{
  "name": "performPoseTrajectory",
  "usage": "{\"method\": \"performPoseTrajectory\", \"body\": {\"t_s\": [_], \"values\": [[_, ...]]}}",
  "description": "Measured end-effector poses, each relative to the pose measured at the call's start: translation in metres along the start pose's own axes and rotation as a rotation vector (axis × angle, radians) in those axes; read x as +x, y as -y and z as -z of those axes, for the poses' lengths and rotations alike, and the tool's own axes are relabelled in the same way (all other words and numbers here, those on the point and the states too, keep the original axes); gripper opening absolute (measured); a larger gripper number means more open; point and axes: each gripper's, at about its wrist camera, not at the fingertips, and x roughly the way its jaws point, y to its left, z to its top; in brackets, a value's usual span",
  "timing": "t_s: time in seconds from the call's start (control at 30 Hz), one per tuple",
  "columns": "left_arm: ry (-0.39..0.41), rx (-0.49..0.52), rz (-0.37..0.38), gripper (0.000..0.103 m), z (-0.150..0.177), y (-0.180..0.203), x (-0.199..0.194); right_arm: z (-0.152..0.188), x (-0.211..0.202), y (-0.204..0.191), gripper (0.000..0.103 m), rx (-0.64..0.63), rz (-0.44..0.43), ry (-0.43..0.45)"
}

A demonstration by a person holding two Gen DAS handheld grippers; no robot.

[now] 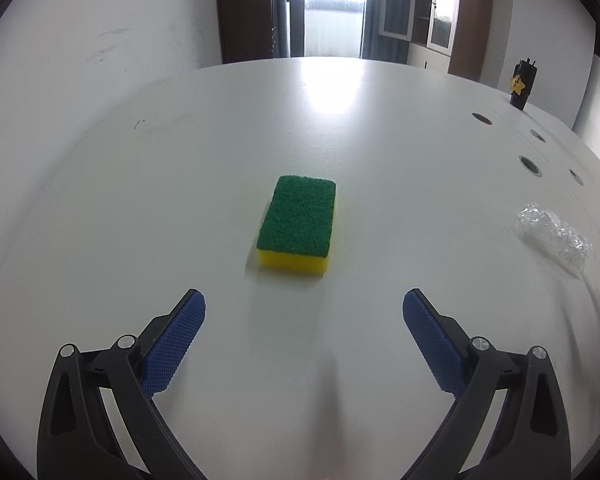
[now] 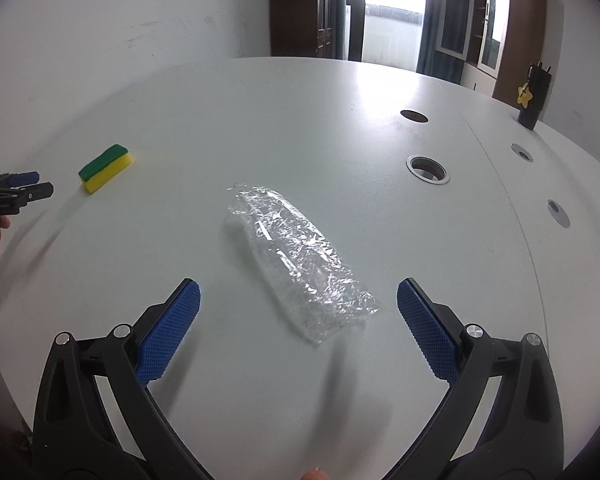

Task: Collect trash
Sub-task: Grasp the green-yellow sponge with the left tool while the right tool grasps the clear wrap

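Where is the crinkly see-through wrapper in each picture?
Left wrist view: the clear plastic wrapper lies at the far right edge, right of the sponge.
Right wrist view: the wrapper lies in the centre, ahead of the open right hand-held gripper.
Shared landmark: the green-and-yellow sponge.

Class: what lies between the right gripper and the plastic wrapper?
Nothing: only bare table lies between the right gripper and the plastic wrapper, in the right wrist view.
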Motion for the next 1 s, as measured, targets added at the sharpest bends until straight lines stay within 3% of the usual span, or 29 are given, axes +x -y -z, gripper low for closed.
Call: {"method": "performPoseTrajectory", "body": {"t_s": [0.13, 0.27, 0.37, 0.47, 0.53, 0.6, 0.63, 0.83, 1.0], "values": [[-0.04, 0.04, -0.05, 0.097, -0.015, -0.001, 0.037, -0.009, 0.032, 0.016, 0.094, 0.046, -0.018, -0.064], [-0.067, 0.025, -0.038, 0.097, -0.026, 0.0, 0.06, -0.013, 0.054, 0.021, 0.093, 0.054, -0.031, -0.097], [-0.089, 0.026, -0.023, 0.097, -0.03, 0.005, 0.073, -0.013, 0.061, 0.022, 0.077, 0.07, -0.036, -0.11], [-0.1, 0.055, -0.057, 0.084, -0.031, 0.009, 0.079, -0.012, 0.065, 0.022, 0.067, 0.079, -0.031, -0.126], [-0.121, 0.033, -0.049, 0.067, -0.03, 0.007, 0.083, -0.011, 0.065, 0.021, 0.059, 0.076, -0.033, -0.129], [-0.137, 0.017, -0.028, 0.059, -0.03, 0.005, 0.086, -0.01, 0.063, 0.019, 0.053, 0.075, -0.032, -0.124], [-0.135, 0.013, -0.024, 0.055, -0.029, 0.004, 0.085, -0.009, 0.061, 0.018, 0.043, 0.072, -0.031, -0.122], [-0.069, -0.061, -0.011, 0.053, -0.014, -0.009, 0.049, 0.003, 0.042, 0.007, 0.038, 0.084, -0.061, -0.085], [0.021, -0.094, 0.07, 0.053, 0.024, 0.001, -0.011, 0.016, 0.013, -0.004, 0.036, 0.099, -0.065, -0.025]]}}
